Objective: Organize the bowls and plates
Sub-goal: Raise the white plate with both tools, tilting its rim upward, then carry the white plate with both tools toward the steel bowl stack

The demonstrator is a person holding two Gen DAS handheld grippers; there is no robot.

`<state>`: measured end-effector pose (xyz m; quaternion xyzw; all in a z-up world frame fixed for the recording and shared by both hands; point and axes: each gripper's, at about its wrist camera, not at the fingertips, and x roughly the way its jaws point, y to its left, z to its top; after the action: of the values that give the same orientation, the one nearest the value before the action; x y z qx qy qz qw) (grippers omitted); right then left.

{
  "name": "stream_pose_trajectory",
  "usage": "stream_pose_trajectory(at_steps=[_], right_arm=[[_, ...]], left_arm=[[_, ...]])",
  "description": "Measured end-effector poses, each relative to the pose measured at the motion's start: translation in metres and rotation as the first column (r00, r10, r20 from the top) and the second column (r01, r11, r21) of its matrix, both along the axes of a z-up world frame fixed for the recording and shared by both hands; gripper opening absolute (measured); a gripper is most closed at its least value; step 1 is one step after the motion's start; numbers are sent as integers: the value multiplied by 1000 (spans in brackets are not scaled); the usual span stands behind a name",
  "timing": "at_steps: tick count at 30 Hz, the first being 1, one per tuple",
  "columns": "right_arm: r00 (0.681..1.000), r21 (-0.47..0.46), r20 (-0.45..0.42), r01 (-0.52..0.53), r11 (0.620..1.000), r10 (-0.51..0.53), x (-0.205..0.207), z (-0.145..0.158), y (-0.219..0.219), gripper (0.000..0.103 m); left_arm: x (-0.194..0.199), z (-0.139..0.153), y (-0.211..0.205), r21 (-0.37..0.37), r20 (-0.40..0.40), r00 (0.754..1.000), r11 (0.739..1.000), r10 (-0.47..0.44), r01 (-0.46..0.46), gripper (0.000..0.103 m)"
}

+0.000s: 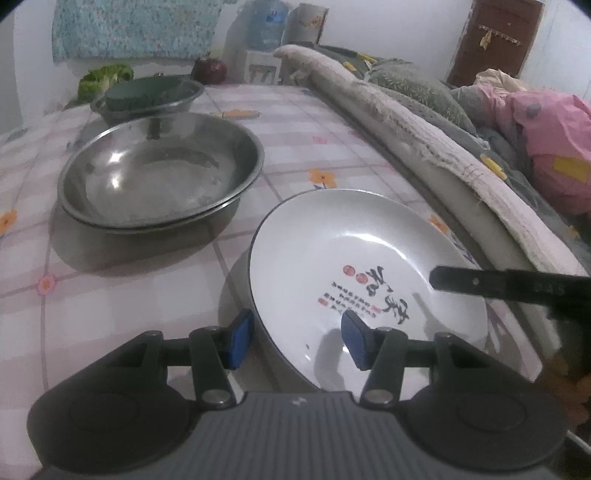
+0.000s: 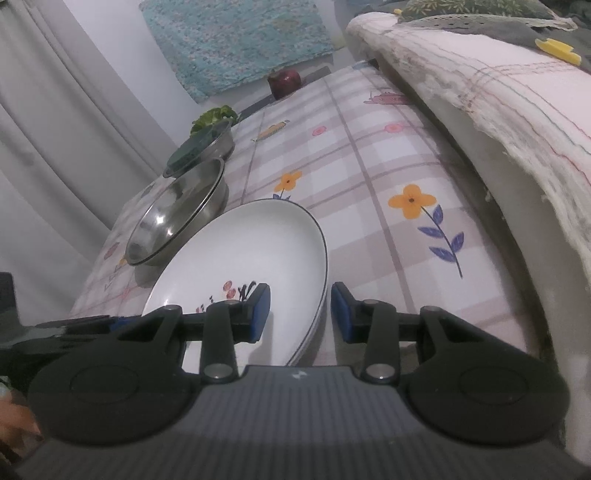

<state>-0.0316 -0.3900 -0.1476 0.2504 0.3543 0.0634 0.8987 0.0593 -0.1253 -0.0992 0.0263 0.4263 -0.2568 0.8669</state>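
Note:
A white plate with red and black calligraphy lies on the checked tablecloth; in the right wrist view it tops a small stack of plates. My left gripper is open, its jaws straddling the plate's near left rim. My right gripper is open, straddling the plate's right rim; one of its black fingers reaches over the plate in the left wrist view. Stacked steel bowls sit to the left, also in the right wrist view. A smaller steel bowl holding a green lid stands behind.
A rolled quilt and bedding run along the table's right edge. A dark red jar, green vegetables and a water dispenser stand at the far end. A grey curtain hangs left.

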Motion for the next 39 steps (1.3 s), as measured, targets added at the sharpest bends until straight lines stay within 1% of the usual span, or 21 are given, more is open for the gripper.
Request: stream_pose_trajectory(at_steps=[3,5,7,11,14,17,21,24,27,30,33,36,37,39], right_arm=[[1000,-28,-1,-11,1000,11,-2,1,7,33],[1000,-59,3,-14,998,14,-3,3,11,35],[1000,-56,3,-9,998,9,-1,4,11,36],[1000,-79,14,8,997,-7,3,5,11,36],[1000,-70,23,14,997,-12,7,3,9,36],[999,-86,33,20,996,-17,9,2,11,36],[999,-81,37,25,996,-22,7,1,10,35],[999,-98,39,33,995,-29,1,3,10,34],[999,-126,38,36,991,-31,-6,5,10,34],[999,-146,30,19,989,-15,-10,3,14,34],[999,-203,36,-8,979,16,-13,4,26,35],[998,-306,45,-15,952,31,-14,6,40,36],[998,-309,49,-13,951,29,-15,6,42,36],[998,-277,52,-14,961,30,-14,7,40,36]], left_arm=[[0,0,-3,-4,10,1000,1000,-8,8,50],[-4,2,-7,20,23,1000,1000,2,-2,50],[-10,4,-10,37,37,999,999,-2,1,50],[-21,5,-8,17,-1,1000,1000,-11,11,50],[-28,6,-7,21,-9,1000,999,-28,28,50],[-30,5,-6,20,-11,999,999,-42,43,50],[-26,4,-3,-4,-22,999,1000,-25,25,53],[-23,4,-4,0,6,1000,1000,-11,11,54],[-15,1,-4,-6,12,1000,1000,1,-1,53],[-13,-2,-8,16,40,999,1000,-9,8,50],[-16,-2,-12,37,75,997,999,-9,7,49],[-16,-1,-8,32,82,997,999,6,-9,44],[-16,0,-7,33,84,996,999,11,-14,44],[-16,1,-5,35,91,996,999,24,-27,44]])
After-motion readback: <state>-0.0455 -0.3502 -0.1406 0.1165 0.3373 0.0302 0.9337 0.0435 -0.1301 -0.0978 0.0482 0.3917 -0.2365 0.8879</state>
